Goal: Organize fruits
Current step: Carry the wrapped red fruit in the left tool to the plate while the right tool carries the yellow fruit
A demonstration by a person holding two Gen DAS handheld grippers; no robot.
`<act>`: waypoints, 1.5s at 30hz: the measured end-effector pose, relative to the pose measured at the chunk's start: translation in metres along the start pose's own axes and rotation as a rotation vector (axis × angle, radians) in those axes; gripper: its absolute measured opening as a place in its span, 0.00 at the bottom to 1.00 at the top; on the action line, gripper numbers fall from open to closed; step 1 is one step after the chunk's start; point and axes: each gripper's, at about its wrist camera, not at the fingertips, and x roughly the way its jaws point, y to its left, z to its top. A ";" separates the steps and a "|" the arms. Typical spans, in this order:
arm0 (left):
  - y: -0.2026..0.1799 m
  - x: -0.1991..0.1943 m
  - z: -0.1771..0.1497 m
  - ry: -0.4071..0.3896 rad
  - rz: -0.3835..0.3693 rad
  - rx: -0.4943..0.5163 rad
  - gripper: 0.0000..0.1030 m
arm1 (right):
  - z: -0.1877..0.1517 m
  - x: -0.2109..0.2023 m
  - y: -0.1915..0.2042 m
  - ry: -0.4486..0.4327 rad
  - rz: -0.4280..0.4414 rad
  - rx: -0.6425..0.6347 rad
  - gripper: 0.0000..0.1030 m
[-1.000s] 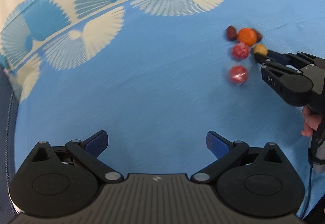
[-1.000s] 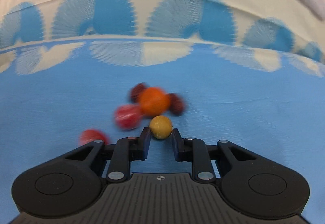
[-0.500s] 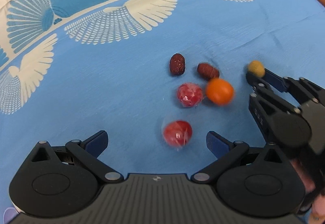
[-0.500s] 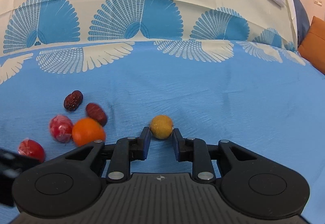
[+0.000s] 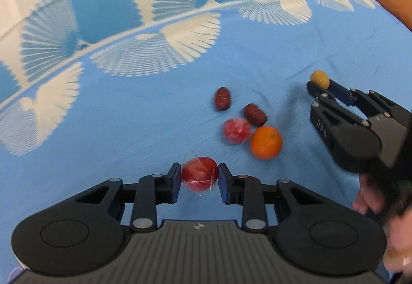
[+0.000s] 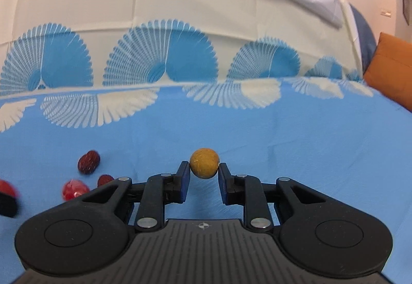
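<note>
Worked over a soft blue cloth with pale fan shapes, spread well beyond both grippers and rumpled enough to let round things roll; past it, a plain cream sheet and, far off to the right, an orange cushion. Had just been closing the left gripper and now pinched a wrapped red fruit between the pads, low against the cloth, probably to lift it clear of the pile. Kept the right gripper narrow and clamped on a small yellow fruit at the very fingertips, carried off to the right of the others, seemingly to start a separate group. Left loose just ahead and right of the left gripper: an orange, touching a second wrapped red fruit, then two dark dates a little farther on. Saw no bowl or tray anywhere.
</note>
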 end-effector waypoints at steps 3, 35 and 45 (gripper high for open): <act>0.016 -0.036 -0.019 -0.004 0.022 -0.022 0.33 | 0.004 -0.011 -0.003 -0.022 -0.032 -0.010 0.24; 0.168 -0.326 -0.266 -0.075 0.235 -0.433 0.33 | 0.022 -0.406 0.131 -0.094 0.588 -0.272 0.24; 0.184 -0.335 -0.285 -0.101 0.210 -0.482 0.33 | 0.010 -0.437 0.163 -0.046 0.653 -0.359 0.24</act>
